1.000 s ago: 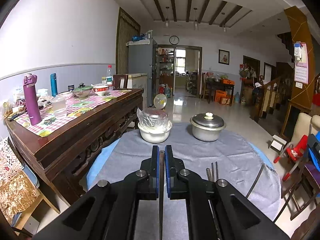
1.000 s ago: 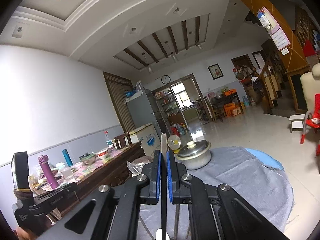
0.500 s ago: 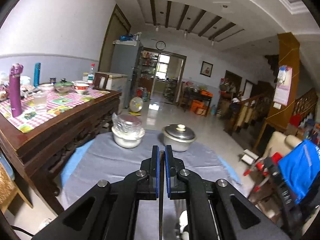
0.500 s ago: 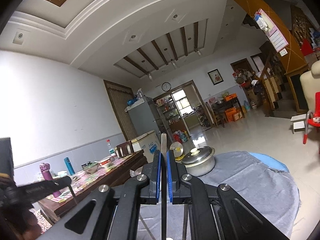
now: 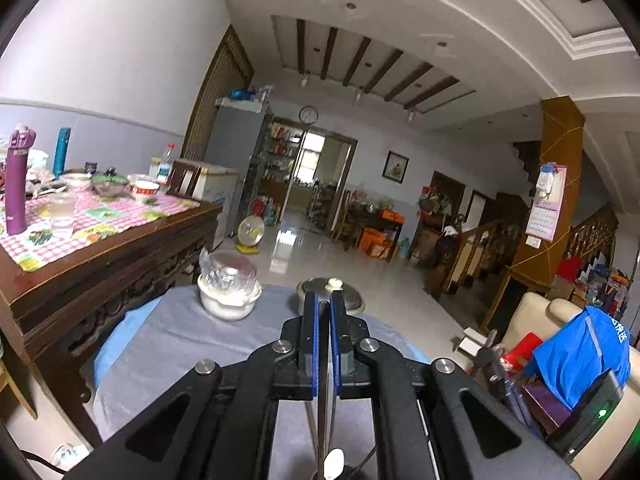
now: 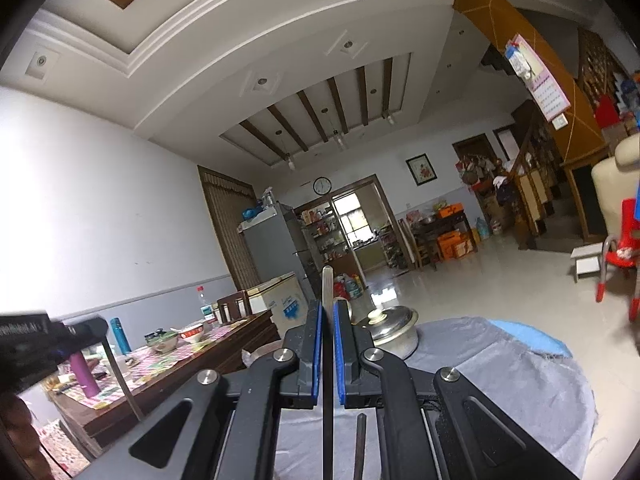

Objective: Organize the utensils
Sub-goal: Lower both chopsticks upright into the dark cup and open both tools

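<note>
My left gripper is shut on a thin metal utensil handle that runs down between the blue pads; a white spoon end shows below. My right gripper is shut on a flat metal utensil handle that sticks up past the fingertips. Both are held above the round table with the grey cloth. A dark chopstick lies on the cloth under the right gripper. The left gripper shows at the left edge of the right wrist view, with its utensil hanging down.
A lidded steel pot and a white bowl covered in plastic wrap stand at the far side of the cloth. A wooden sideboard with bottles and bowls stands left. A chair with blue cloth is at the right.
The left gripper has tilted upward and swung right, so the table sits lower in its view. The right gripper has stayed raised with its utensil, tilting slightly.
</note>
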Demonstrator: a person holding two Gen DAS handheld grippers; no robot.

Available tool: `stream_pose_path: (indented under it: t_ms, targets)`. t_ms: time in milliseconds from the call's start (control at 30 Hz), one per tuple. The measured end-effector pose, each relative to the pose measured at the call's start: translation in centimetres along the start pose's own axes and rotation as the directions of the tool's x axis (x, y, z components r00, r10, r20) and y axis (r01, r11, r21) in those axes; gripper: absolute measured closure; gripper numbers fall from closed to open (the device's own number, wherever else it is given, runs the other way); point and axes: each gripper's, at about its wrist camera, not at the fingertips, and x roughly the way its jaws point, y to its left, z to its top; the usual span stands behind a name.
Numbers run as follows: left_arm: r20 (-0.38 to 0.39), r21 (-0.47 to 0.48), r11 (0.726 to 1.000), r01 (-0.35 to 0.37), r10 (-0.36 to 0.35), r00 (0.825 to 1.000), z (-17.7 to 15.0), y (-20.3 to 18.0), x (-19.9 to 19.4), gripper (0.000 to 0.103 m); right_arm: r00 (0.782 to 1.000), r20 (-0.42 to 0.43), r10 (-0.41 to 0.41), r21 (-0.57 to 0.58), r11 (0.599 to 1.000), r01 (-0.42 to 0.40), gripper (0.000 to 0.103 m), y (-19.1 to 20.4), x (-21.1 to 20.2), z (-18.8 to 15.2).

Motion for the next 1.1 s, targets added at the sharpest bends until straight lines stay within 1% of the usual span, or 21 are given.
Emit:
stream_pose_path:
  t_ms: [67, 133, 233, 300, 400, 700, 900, 1100]
  targets:
    - [0.022, 0.013, 1.000, 0.010, -0.010, 1.000, -0.2, -0.5, 0.2, 0.098, 1.000, -0.008, 0.000, -0.008, 1.000, 0.000, 0.097, 0.0, 0.2, -0.4]
    - [0.025, 0.022, 1.000, 0.022, -0.023, 0.999, -0.6, -0.9, 0.8, 0.098, 1.000, -0.014, -0.003, -0.014, 1.000, 0.003, 0.097, 0.0, 0.5, -0.8]
    - [0.033, 0.029, 0.999, 0.022, -0.023, 0.999, -1.3, -1.2, 1.6, 0.098, 1.000, -0.024, -0.008, -0.029, 1.000, 0.008, 0.097, 0.1, 0.9, -1.5]
    - [0.032, 0.022, 0.999, 0.031, -0.032, 0.999, -1.9, -1.2, 2.2, 0.098, 0.999, -0.030, -0.012, -0.035, 0.999, 0.011, 0.097, 0.1, 1.2, -1.9]
    - [0.015, 0.002, 0.999, 0.032, -0.032, 0.999, -2.5, -0.8, 2.9, 0.098, 0.999, -0.043, -0.019, -0.044, 0.999, 0.018, 0.097, 0.0, 1.4, -2.6]
    - [-0.032, -0.007, 1.000, 0.011, -0.011, 0.999, -4.3, -0.2, 3.9, 0.098, 0.997, -0.083, -0.011, -0.037, 0.999, 0.008, 0.097, -0.3, 1.6, -3.6]
    - [-0.059, -0.019, 1.000, 0.015, -0.016, 0.998, -5.1, 0.1, 4.2, 0.098, 0.994, -0.110, -0.003, -0.040, 0.999, -0.001, 0.097, -0.4, 1.3, -4.0]
    - [-0.078, -0.045, 0.999, 0.018, -0.022, 0.997, -5.6, 0.6, 4.4, 0.098, 0.993, -0.116, 0.000, -0.024, 1.000, -0.003, 0.097, -0.8, 0.8, -4.1]
